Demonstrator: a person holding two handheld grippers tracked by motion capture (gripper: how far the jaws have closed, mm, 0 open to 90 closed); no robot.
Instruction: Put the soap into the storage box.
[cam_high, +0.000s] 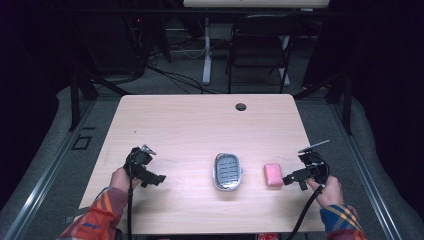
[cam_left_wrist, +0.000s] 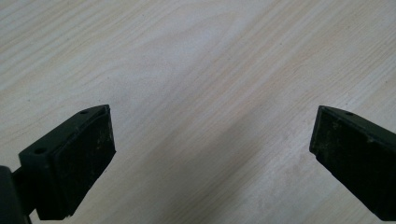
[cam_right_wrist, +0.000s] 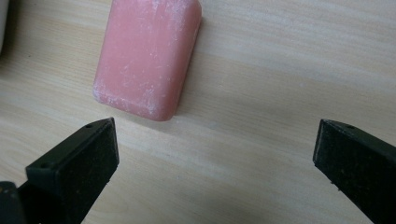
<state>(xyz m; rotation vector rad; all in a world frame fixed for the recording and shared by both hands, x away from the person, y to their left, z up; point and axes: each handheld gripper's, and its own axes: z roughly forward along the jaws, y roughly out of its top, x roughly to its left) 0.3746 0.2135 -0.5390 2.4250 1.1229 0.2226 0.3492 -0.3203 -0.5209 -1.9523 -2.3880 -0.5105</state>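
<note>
High view puts the pink soap bar (cam_high: 273, 174) on the counter (cam_high: 200, 125) at three o'clock of the soap dish (cam_high: 227, 171), right hand-held gripper (cam_high: 290, 180) spread beside it for grasping, left hand-held gripper (cam_high: 159, 179) spread idle.

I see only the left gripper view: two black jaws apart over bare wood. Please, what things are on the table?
Observer: A pink soap bar lies flat beside a grey soap dish, apart from it.
Operator: Which gripper is closer to the soap?
Observer: The right gripper; its tips are just beside the bar and point toward it.
Operator: Is it already holding the soap?
Observer: No. In the right gripper view the jaws stand wide open, and the bar lies ahead of them, nearer one jaw.
</note>
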